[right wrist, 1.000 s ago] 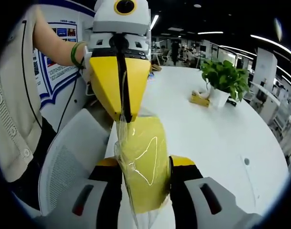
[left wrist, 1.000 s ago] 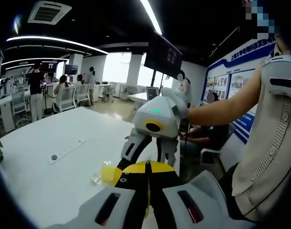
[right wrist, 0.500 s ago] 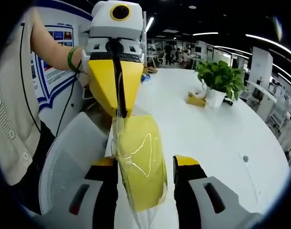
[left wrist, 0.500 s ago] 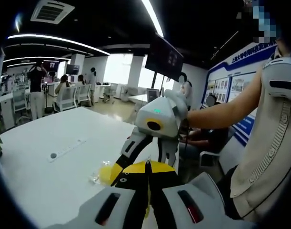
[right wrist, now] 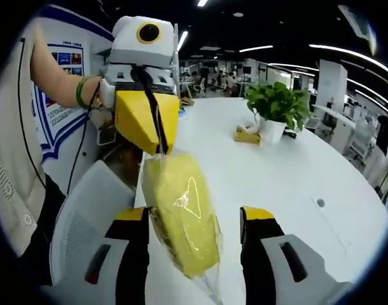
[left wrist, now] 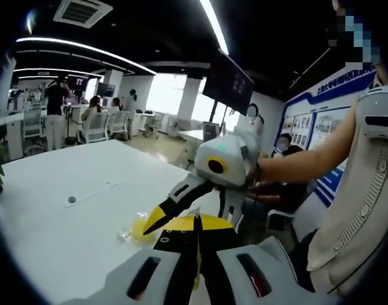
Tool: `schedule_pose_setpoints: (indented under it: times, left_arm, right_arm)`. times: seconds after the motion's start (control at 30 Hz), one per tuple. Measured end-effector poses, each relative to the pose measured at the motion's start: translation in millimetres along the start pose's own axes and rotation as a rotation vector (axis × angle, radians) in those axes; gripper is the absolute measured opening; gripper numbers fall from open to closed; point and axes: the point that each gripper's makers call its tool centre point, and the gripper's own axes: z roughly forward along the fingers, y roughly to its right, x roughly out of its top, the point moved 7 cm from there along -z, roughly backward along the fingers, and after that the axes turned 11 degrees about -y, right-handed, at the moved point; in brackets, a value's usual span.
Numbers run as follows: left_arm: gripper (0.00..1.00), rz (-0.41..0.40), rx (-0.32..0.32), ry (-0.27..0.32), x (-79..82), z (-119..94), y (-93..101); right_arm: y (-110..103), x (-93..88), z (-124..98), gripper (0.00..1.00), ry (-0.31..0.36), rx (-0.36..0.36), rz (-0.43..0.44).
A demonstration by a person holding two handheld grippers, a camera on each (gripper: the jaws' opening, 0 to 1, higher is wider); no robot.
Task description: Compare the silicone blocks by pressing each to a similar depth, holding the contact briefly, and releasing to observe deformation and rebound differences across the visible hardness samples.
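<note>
I judge this the release step of one press: the yellow block (right wrist: pixel 181 213), in its clear bag (right wrist: pixel 197 267), hangs between the jaws of my right hand-held gripper (right wrist: pixel 195 219), and those jaws stand wide apart, the left one just beside the block and the right one well clear of it; whether the left jaw touches the bag I cannot tell. My left hand-held gripper (right wrist: pixel 154 130) has its jaws together, pinching the top of the bag, so the block dangles below it and above the bench (right wrist: pixel 295 184); in the left gripper view the same jaws (left wrist: pixel 195 232) meet on the bag's edge, with the right hand-held gripper (left wrist: pixel 181 206) spread open just ahead and a bit of yellow (left wrist: pixel 140 229) under it. Next, I think, I watch the rebound, then close the right jaws squarely on the block to a like depth; the bag may swing, so the left must hold steady.
</note>
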Motion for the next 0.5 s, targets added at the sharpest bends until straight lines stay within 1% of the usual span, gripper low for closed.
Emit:
schedule_pose_setpoints:
  times: [0.13, 0.27, 0.3, 0.37, 0.4, 0.5]
  left_arm:
    - [0.0, -0.019, 0.021, -0.001, -5.5, 1, -6.3]
    - [0.0, -0.036, 0.034, -0.002, -11.7, 2, -12.6]
    - [0.0, -0.043, 0.038, -0.003, -13.4, 3, -14.2]
    - [0.0, -0.055, 0.058, -0.004, -17.6, 4, -18.2]
    - [0.0, -0.065, 0.059, -0.003, -20.2, 4, -21.1]
    - [0.0, -0.09, 0.078, -0.007, -26.5, 7, -29.7]
  right_arm:
    - [-3, -10.9, -5, 0.63, 0.034, -0.071, 0.06]
    - [-10, -25.1, -14, 0.69, 0.09, -0.135, 0.152]
    - [-12, -29.0, -17, 0.7, 0.095, -0.153, 0.172]
    - [-15, -35.6, -23, 0.71, 0.114, -0.183, 0.204]
    - [-18, -40.4, -29, 0.71, 0.135, -0.212, 0.236]
    - [-26, -53.0, -40, 0.72, 0.166, -0.252, 0.315]
